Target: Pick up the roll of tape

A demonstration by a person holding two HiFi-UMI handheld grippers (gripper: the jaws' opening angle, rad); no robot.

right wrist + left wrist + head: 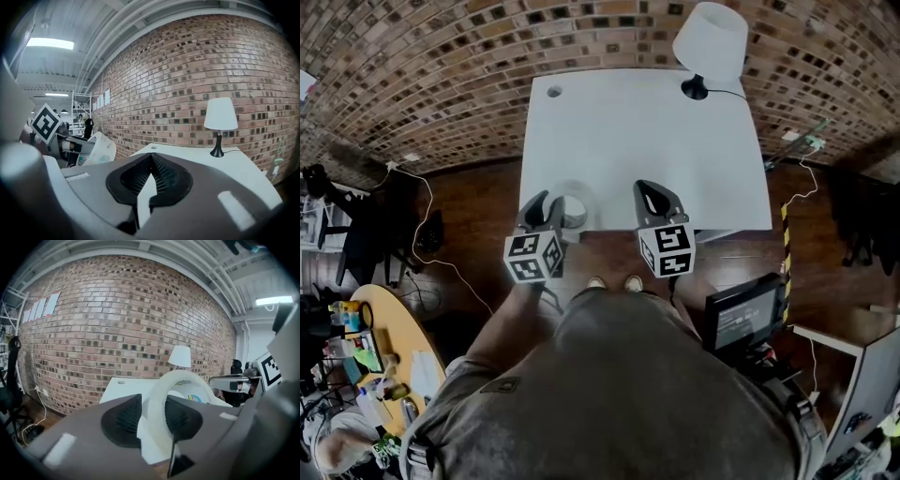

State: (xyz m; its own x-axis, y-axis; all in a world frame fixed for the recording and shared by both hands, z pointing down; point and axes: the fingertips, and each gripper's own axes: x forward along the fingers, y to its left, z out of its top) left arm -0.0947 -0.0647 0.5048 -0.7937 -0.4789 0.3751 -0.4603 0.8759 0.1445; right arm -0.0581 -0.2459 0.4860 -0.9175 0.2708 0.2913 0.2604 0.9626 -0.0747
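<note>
The roll of tape (574, 214) is a whitish, translucent ring held just above the front edge of the white table (647, 131). My left gripper (547, 202) is shut on it. In the left gripper view the roll of tape (161, 399) stands upright with its band pinched between the two dark pads of that gripper (157, 417). My right gripper (653, 194) hovers beside it to the right, over the same table edge. In its own view the right gripper (151, 174) is shut with nothing in it, and the roll of tape (101, 147) shows at the left.
A white lamp (710, 42) with a black base stands at the table's far right corner, and a cable hole (554, 92) sits at the far left. A brick wall runs behind. A small screen (742, 309) is at floor right, and a cluttered round yellow table (389, 337) at the left.
</note>
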